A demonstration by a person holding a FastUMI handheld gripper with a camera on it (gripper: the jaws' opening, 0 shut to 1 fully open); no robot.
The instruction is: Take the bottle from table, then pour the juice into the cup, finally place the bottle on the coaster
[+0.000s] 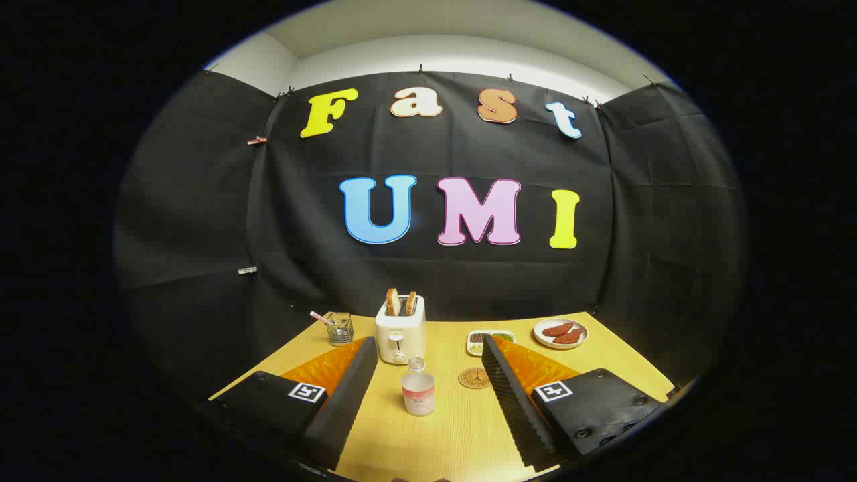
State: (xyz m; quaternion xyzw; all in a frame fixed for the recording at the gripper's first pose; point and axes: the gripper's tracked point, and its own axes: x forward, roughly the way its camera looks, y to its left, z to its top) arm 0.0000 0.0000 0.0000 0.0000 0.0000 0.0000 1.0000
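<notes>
Bottle (418, 388) stands on surface (442, 435) btwn spread claw (426, 353) fingers. Toaster (400, 333) just behind it, basket (340, 328) left of toaster. Coaster (474, 377) right of bottle; tray (479, 340) behind coaster, plate (560, 333) right of tray.

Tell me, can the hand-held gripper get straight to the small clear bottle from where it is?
Probably yes. The hand-held gripper is open, and the small clear plastic bottle with a pale label stands upright between its fingers, touching neither. The cream toaster sits beyond it, out of the way.
</notes>
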